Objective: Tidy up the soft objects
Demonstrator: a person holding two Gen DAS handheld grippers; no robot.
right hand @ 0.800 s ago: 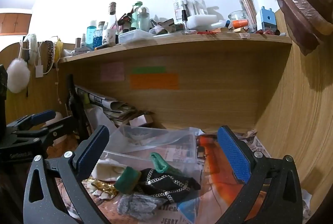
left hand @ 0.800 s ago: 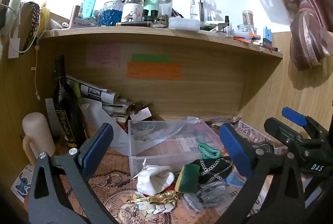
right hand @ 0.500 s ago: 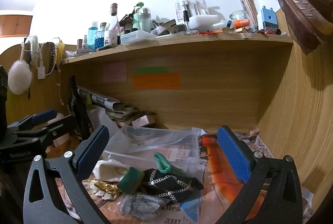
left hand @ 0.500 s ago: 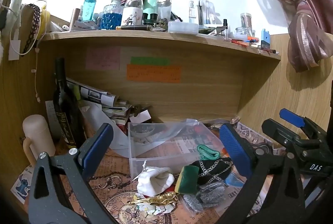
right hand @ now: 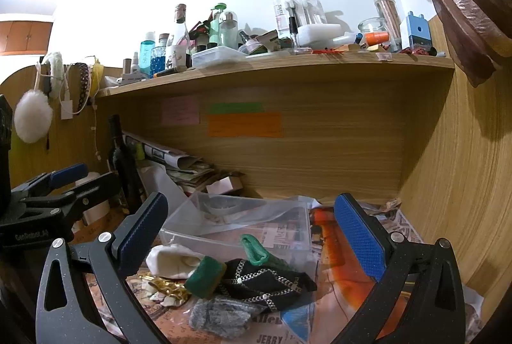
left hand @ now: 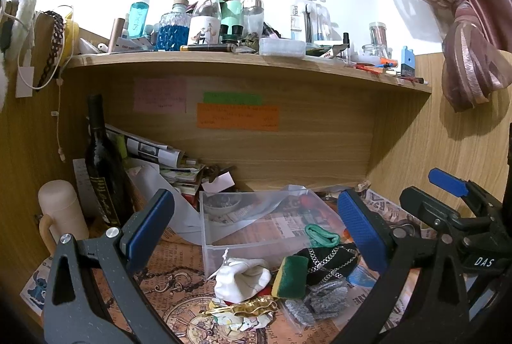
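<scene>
Fingers (left hand: 153,222) of both tools spread apart, empty; white cloth (left hand: 240,278) crumpled beside green sponge (left hand: 291,276).

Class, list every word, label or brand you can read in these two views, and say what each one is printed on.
"DAS" – on the right claw body, seen from the left wrist view.
"JERRY" – on the printed paper lining the desk.
"GenRobot.AI" – faint, on the left claw body.
Sticky notes, dark wine bottle label and shelf bottles: writing too small or blurred.
</scene>
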